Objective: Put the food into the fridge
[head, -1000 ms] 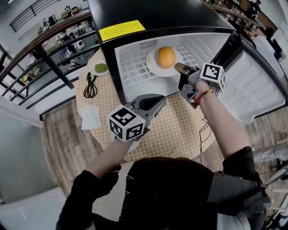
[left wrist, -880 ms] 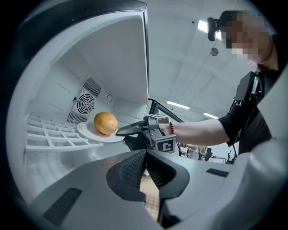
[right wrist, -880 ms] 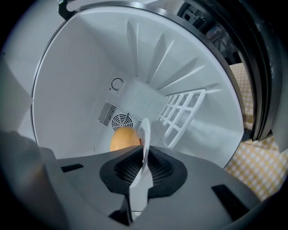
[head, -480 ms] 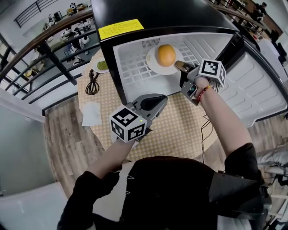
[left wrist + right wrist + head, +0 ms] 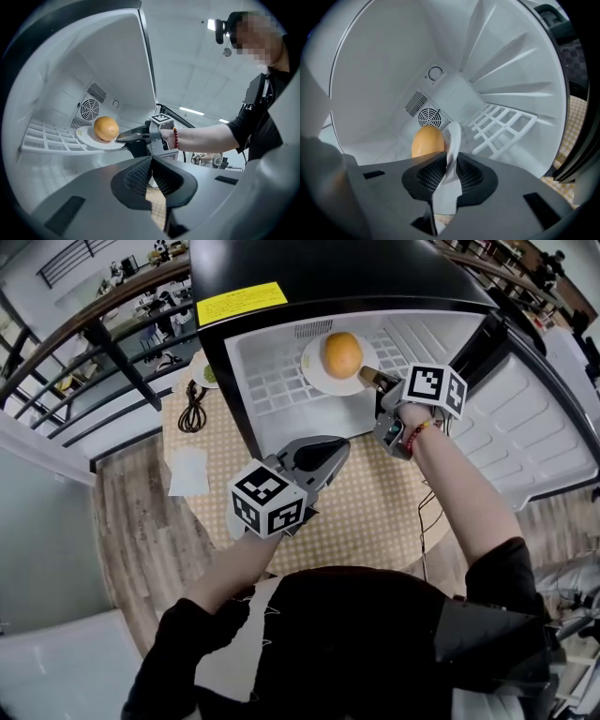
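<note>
An orange (image 5: 341, 353) sits on a white plate (image 5: 314, 371) on the wire shelf (image 5: 272, 390) inside the open fridge. My right gripper (image 5: 367, 377) reaches in at the plate's near rim. Its jaws have just been opening, and the rim (image 5: 453, 140) still stands between the loosened pads, with the orange (image 5: 426, 142) behind. My right gripper (image 5: 449, 166) is open. My left gripper (image 5: 328, 448) hovers over the table in front of the fridge, shut and empty. Past my left gripper (image 5: 151, 161), the orange (image 5: 106, 128) and plate (image 5: 86, 138) show, with my right gripper (image 5: 124, 136) at the rim.
The fridge door (image 5: 534, 418) hangs open at the right. A patterned tablecloth (image 5: 375, 512) covers the round table. At the left lie a small plate of green food (image 5: 206, 371), a black cable (image 5: 190, 413) and a white napkin (image 5: 187, 474). A railing (image 5: 103, 343) runs behind.
My right gripper has rolled a little at the plate's rim and its jaws have parted. The plate rests on the shelf. My left gripper has kept still.
</note>
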Available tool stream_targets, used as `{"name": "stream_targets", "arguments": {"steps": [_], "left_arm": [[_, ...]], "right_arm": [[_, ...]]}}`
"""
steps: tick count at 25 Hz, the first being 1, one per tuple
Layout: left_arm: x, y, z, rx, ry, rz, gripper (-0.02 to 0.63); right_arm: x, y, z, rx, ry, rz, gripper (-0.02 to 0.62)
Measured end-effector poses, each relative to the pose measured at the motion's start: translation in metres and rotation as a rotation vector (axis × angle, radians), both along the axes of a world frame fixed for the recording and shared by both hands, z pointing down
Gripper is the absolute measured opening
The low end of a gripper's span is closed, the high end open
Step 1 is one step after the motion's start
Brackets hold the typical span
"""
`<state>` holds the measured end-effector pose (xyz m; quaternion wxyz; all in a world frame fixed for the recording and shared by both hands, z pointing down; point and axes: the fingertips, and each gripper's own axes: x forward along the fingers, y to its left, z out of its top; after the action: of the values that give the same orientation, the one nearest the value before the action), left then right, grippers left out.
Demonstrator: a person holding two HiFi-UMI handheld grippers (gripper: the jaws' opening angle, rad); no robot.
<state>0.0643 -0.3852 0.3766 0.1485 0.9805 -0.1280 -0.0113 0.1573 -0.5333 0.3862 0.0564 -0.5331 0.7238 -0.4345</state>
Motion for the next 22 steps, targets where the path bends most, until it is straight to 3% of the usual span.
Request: {"name": "stream_targets", "arguments": {"steps": [8, 22], "left_arm": [[0.0024, 0.0037, 0.0035, -0.002, -0.015, -0.018, 0.012], [0.0033, 0.0077, 0.0014, 0.004, -0.022, -0.021, 0.012]], "right_arm": [[0.0004, 0.0017, -0.0008, 0.070, 0.103, 0.008, 0.077], [0.0008, 0.0013, -0.0006, 0.105, 0.245, 0.006, 0.101]]}}
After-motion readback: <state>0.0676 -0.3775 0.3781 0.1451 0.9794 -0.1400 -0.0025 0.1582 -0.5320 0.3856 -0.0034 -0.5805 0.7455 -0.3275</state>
